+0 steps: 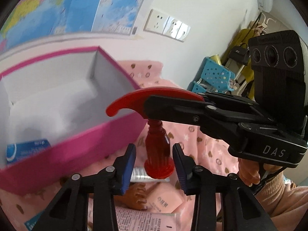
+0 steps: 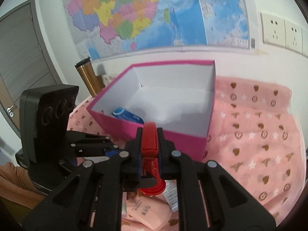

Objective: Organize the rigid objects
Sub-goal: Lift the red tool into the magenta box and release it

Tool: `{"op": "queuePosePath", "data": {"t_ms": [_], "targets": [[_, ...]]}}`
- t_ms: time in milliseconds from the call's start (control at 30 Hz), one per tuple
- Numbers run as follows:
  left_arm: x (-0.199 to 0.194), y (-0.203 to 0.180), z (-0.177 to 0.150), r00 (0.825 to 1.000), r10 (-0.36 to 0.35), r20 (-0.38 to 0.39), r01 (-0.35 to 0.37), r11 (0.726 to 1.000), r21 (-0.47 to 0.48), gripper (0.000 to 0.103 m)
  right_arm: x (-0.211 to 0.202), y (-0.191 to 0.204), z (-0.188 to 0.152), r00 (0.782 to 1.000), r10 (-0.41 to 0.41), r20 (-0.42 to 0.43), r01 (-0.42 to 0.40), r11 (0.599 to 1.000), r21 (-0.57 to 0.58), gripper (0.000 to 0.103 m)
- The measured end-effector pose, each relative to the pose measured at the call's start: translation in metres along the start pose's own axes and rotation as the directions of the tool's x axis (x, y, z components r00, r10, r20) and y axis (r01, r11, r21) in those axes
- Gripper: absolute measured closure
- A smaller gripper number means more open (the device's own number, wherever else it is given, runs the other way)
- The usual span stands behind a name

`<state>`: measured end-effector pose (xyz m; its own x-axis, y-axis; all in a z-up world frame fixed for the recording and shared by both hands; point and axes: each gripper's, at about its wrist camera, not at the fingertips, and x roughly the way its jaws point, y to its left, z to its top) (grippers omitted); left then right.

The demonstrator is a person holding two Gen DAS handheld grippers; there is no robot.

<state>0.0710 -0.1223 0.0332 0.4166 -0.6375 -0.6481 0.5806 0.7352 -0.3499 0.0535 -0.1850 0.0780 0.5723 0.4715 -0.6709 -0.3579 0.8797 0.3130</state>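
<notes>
A red plastic handled tool (image 1: 156, 115) with a curved top and ribbed stem hangs in the air beside the pink box (image 1: 80, 144). My right gripper (image 2: 149, 150) is shut on its curved top (image 2: 149, 140); it shows from the side in the left wrist view (image 1: 173, 105). My left gripper (image 1: 154, 165) is open, its blue pads either side of the tool's round base, not touching. The pink box (image 2: 173, 140) is open, white inside, and holds a blue carton (image 2: 127, 115), which also shows in the left wrist view (image 1: 27, 150).
A pink patterned cloth (image 2: 259, 134) covers the surface. Pink packets (image 2: 150, 213) and a white tube (image 1: 142, 175) lie below the grippers. A gold flask (image 2: 86, 77) stands behind the box. Maps and wall sockets (image 1: 167, 25) are on the wall; a blue basket (image 1: 215, 75) is far right.
</notes>
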Motion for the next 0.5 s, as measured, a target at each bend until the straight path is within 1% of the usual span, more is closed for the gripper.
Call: {"op": "queuePosePath", "data": {"t_ms": [200,267,367,500], "targets": [[-0.016,-0.004,0.025,0.998,0.027,0.048,-0.029,0.999,0.038,0.069,-0.005,0.002,0.031,0.999,0.026,0.040,-0.026,0.999,-0.020,0.089],[-0.018,-0.003,0.034,0.997,0.050,0.057,-0.052,0.998,0.042,0.069,-0.003,-0.001,0.042,0.998,0.030,0.048,-0.029,0.999,-0.020,0.089],[-0.019,0.007,0.049,0.997,0.057,0.060,-0.059,0.998,0.026,0.069,0.003,-0.006,0.057,0.997,0.047,0.054,-0.046,0.999,-0.010,0.089],[-0.011,0.024,0.063,0.997,0.063,0.049,-0.062,0.998,-0.012,0.071,0.016,-0.014,0.072,0.998,0.044,0.041,-0.044,0.999,-0.004,0.089]]}}
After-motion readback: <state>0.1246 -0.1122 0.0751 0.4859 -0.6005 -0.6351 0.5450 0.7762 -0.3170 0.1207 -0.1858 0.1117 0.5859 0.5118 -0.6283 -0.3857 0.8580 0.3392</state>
